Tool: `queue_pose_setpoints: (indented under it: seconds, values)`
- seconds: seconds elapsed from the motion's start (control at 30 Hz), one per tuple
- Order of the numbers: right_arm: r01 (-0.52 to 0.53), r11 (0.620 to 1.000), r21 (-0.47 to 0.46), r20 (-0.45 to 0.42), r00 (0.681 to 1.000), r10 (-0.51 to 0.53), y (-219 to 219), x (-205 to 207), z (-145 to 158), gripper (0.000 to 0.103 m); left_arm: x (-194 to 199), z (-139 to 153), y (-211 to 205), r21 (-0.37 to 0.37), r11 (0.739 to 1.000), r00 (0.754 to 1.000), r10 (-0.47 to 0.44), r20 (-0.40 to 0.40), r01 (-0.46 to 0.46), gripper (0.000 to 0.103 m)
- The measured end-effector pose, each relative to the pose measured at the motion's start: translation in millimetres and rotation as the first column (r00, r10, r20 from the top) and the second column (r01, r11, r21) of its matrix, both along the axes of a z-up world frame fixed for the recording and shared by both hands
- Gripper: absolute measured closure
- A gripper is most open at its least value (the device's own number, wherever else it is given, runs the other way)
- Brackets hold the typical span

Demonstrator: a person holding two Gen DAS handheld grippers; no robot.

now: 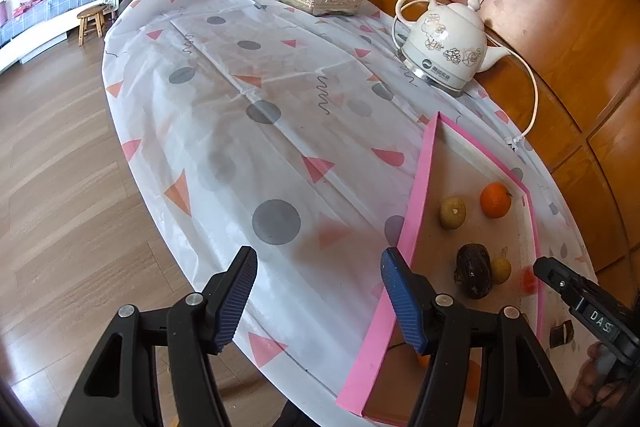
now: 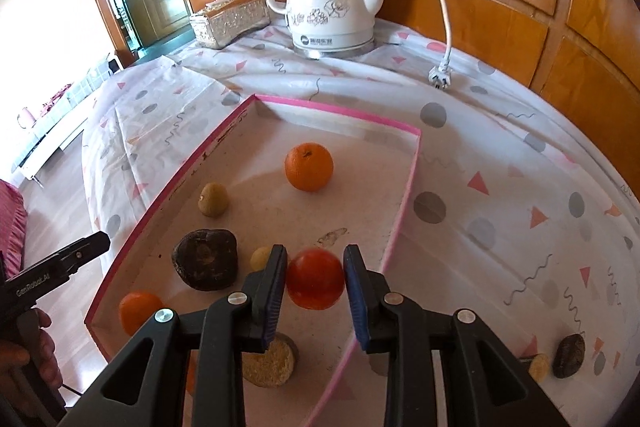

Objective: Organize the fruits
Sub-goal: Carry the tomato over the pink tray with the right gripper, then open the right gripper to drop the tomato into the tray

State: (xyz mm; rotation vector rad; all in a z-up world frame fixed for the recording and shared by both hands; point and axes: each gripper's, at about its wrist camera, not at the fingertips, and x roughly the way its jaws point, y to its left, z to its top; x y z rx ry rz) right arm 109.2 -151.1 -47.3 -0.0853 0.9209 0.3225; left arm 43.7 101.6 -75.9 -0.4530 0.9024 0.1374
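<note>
A pink-rimmed tray (image 2: 412,163) lies on the patterned tablecloth. In it are an orange (image 2: 309,167), a tan fruit (image 2: 214,200), a dark brown fruit (image 2: 206,261), a small yellow fruit (image 2: 261,258), a second orange (image 2: 138,311) and a rough yellow round (image 2: 268,363). My right gripper (image 2: 316,255) is shut on a red fruit (image 2: 316,279) above the tray's near right part. My left gripper (image 1: 319,259) stands open with nothing between its fingers, over the cloth just left of the tray's rim (image 1: 420,187). It shows in the right wrist view as the left gripper (image 2: 100,241).
A dark fruit (image 2: 568,355) and a small yellow one (image 2: 538,367) lie on the cloth right of the tray. A white kettle (image 2: 332,7), its cord and plug (image 2: 438,71) and a tissue box (image 2: 230,21) stand at the back by the wooden wall. The table's edge (image 1: 132,155) drops to the floor.
</note>
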Motion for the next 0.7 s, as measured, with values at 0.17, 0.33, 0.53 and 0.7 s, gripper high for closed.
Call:
queue_pose_setpoints:
  seconds: [0.17, 0.33, 0.53, 0.7]
  values:
    - [0.002, 1.0, 0.015, 0.013, 1.0, -0.003, -1.1, -6.1, 3.2, 0.068, 0.2, 0.5, -3.4, 0.004, 1.0, 1.0, -0.014, 0.001, 0.014, 0.038]
    - [0.019, 1.0, 0.015, 0.033, 0.999, -0.019, -10.7, -17.8, 10.7, 0.068, -0.6, 6.0, -9.7, 0.021, 0.999, 0.999, -0.037, 0.018, 0.037, 0.038]
    - [0.072, 0.997, -0.008, 0.048, 0.996, -0.072, -40.7, -34.7, 18.8, 0.068, -2.4, 10.9, -19.0, 0.043, 0.997, 0.997, -0.072, 0.031, 0.07, 0.038]
    - [0.137, 0.99, -0.045, 0.07, 0.989, -0.133, -74.5, -47.8, 26.5, 0.068, -3.8, 14.9, -25.4, 0.059, 0.994, 0.995, -0.093, 0.039, 0.091, 0.038]
